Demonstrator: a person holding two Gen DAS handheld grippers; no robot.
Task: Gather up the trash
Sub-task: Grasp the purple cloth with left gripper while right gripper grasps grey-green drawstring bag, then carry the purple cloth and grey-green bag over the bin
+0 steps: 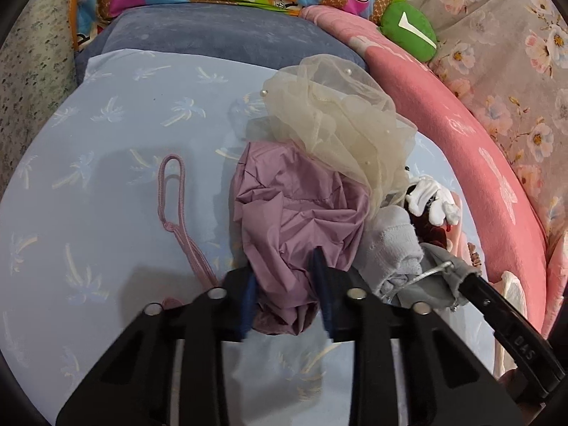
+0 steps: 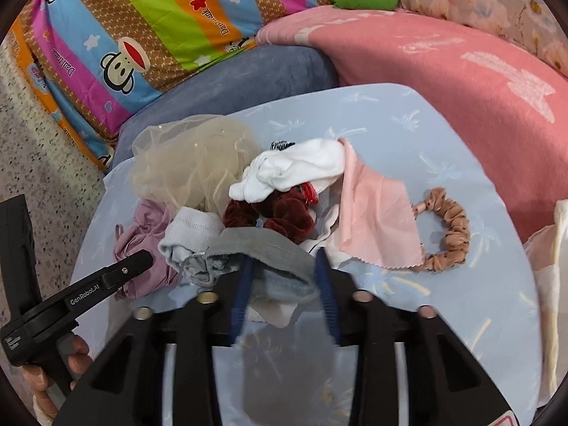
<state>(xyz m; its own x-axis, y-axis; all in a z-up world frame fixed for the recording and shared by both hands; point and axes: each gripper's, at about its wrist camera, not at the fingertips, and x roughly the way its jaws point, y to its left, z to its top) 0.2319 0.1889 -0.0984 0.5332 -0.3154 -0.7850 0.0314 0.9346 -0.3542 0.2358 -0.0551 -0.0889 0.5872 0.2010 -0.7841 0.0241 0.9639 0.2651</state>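
Left gripper (image 1: 287, 284) is pinching the mauve bag (image 1: 298, 213); right gripper (image 2: 284, 280) is pinching the grey pouch (image 2: 262, 248), just right of it.

Bright even indoor light, soft shadows, fisheye-bent edges, slight blur

Both wrist cams look steeply down, close; share cloth pile (image 1: 319, 177) on blue sheet (image 2: 443, 135).

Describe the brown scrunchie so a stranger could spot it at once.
Start at the light blue palm-print sheet below the pink blanket. Go to the right end of the cloth heap, just past the pale pink fabric square. The brown scrunchie lies there, the only gathered ring of tan fabric; the dark red velvet scrunchie is buried mid-heap.
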